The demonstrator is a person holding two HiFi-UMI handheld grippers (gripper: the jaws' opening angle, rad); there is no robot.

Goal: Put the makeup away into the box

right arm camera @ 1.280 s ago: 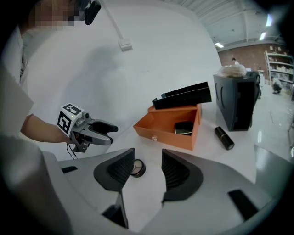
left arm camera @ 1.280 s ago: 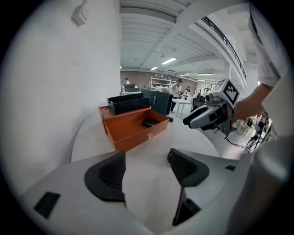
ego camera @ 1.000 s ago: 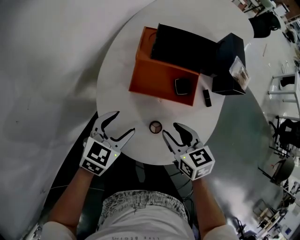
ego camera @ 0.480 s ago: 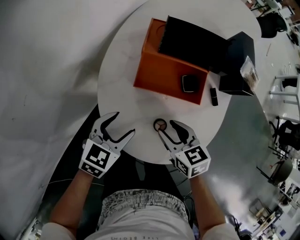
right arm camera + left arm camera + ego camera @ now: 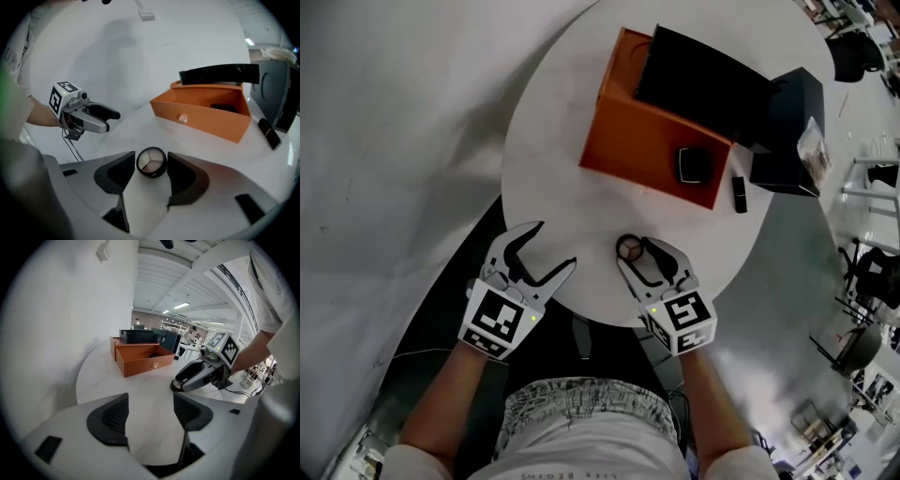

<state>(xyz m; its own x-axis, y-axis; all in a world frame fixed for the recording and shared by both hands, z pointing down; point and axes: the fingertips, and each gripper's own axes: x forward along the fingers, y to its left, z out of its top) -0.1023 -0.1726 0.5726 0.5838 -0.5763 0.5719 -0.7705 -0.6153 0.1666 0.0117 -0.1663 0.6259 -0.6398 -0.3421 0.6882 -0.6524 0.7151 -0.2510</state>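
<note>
Right gripper [image 5: 635, 255] advanced, jaws just opening astride near-edge compact [image 5: 151, 161]; left gripper [image 5: 553, 246] gapes empty.

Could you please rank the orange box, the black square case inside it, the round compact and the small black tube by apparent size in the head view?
1. orange box
2. black square case
3. round compact; it and the case look nearly alike, so their order is unsure
4. black tube, long but slimmest
</note>
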